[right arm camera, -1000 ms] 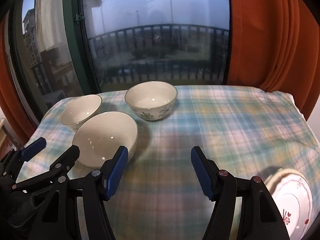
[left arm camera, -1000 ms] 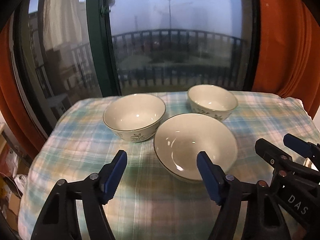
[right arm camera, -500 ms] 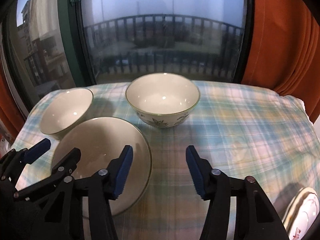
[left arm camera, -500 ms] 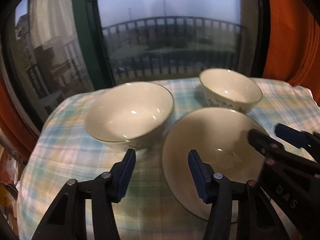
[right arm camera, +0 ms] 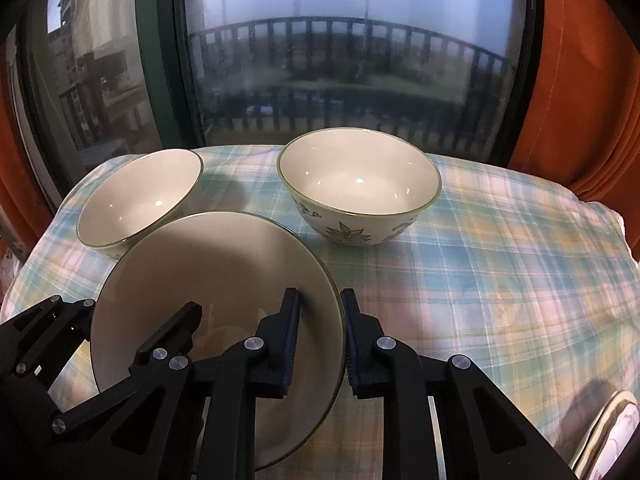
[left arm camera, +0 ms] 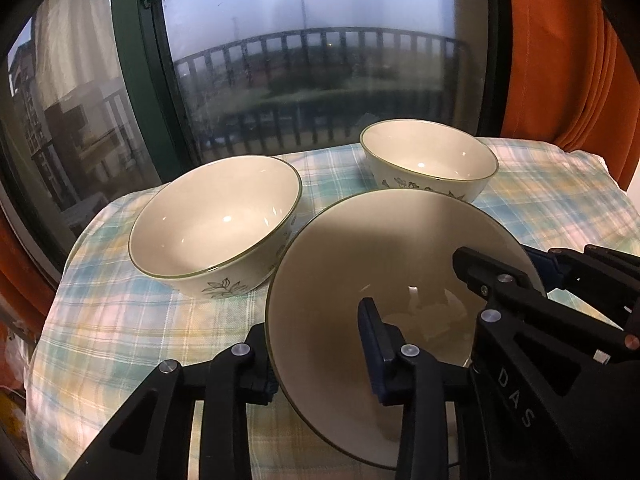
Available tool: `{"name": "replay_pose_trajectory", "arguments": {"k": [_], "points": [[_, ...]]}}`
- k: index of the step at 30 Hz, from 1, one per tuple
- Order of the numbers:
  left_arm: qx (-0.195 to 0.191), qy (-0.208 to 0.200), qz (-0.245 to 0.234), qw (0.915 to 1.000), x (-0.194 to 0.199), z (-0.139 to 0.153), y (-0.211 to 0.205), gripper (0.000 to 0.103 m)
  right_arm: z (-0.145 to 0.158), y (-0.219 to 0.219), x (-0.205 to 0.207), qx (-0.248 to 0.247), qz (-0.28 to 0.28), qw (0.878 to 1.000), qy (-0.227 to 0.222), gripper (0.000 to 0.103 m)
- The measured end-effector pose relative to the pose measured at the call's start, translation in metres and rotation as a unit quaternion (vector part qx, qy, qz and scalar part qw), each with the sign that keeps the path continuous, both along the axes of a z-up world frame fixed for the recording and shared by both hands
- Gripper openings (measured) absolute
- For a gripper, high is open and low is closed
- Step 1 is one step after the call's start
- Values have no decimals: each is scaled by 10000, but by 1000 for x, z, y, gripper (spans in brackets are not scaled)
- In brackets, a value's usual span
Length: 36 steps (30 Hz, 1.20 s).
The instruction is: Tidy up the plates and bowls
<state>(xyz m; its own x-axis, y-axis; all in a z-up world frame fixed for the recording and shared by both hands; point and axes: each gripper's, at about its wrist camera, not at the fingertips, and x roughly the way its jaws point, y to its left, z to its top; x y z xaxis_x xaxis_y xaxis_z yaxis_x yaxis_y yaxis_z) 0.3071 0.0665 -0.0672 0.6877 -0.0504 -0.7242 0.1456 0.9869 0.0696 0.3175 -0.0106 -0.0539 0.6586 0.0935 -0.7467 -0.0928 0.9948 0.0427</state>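
- Table with plaid cloth [right arm camera: 500,264] by the window: three cream dishes sit on it, and I've moved both tongs in close to the nearest one since a second ago, when they hung back with jaws wide.
- Wide shallow bowl [left arm camera: 384,264] sits at the near edge, just beside the left deep bowl [left arm camera: 216,224]; the right deep bowl [right arm camera: 360,188] sits apart behind it.
- My left tongs [left arm camera: 320,356] have just been closing and now clench the shallow bowl's left rim, one pad inside, one outside under the lip.
- My right tongs [right arm camera: 320,340] have just been closing too, now clamped on the same bowl's right rim, wall between the pads.
- Meaning: two-sided grip looks set, so I judge the lift comes next, probably to stack or regroup the bowls.
- Risk: thin, slick rim; uneven pull could tip it.
- Patterned plate [right arm camera: 612,436] peeks in at the lower right corner, untouched.
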Motion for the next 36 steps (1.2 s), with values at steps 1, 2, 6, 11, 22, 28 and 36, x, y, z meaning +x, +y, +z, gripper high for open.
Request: {"name": "replay_pose_trajectory", "arguments": {"k": [1,2,6,11,22,28,36], "points": [[20,-9,12,10000,-2,1,0,34,0,-1,-1,14,-18,10000,20,24],[45,-1,19,10000,-2,0,1,34,1,-2,-2,32,-24,10000,37,24],[51,0,76,10000,-11,1,2,34,2,-2,-9,-30,-4,10000,52,24],[56,-88,118,9999,-28,8,1,34,8,-5,-25,73,39,10000,7,24],[-46,-114,83,9999,-72,14,-21,34,19,-22,-72,31,26,10000,-68,24],[-164,-184,49,9997,-96,22,-33,34,23,-41,-98,126,-41,9998,-139,24],[-171,-255,-46,9995,-125,25,-59,34,29,-70,-133,248,-159,9992,-259,24]]}}
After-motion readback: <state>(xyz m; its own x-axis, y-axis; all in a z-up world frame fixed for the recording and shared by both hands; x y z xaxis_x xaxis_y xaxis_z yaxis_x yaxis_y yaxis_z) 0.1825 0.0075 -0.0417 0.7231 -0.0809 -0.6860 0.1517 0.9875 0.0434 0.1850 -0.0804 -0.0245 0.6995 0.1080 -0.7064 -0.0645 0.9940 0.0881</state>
